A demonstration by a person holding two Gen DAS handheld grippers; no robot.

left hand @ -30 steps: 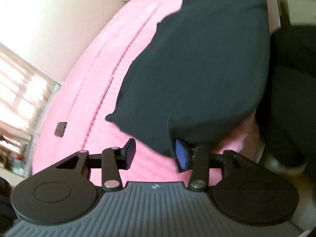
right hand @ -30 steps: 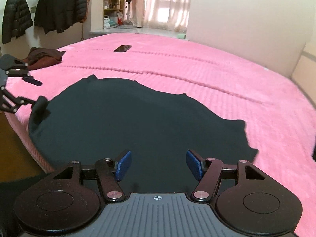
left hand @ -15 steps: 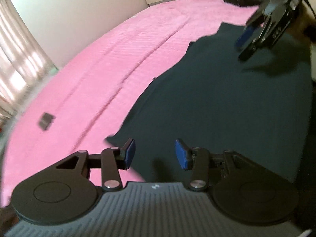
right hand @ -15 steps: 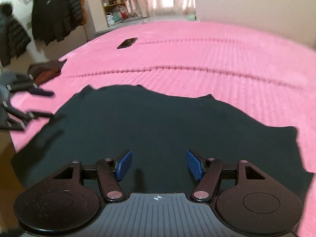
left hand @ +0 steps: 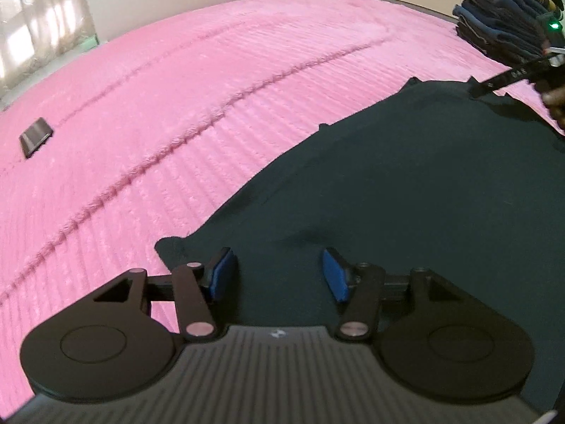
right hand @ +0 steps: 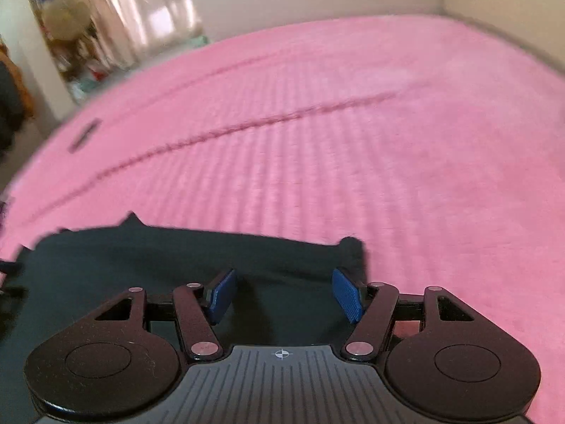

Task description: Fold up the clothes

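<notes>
A pink ribbed bedspread covered the whole bed, crossed by two long creases, with pale walls and a curtained window beyond. A dark garment lay flat near its front edge. A stack of folded clothes sat at the far right corner, and a small dark phone well to the left. The left gripper and right gripper both hung spread over the garment, holding nothing.
</notes>
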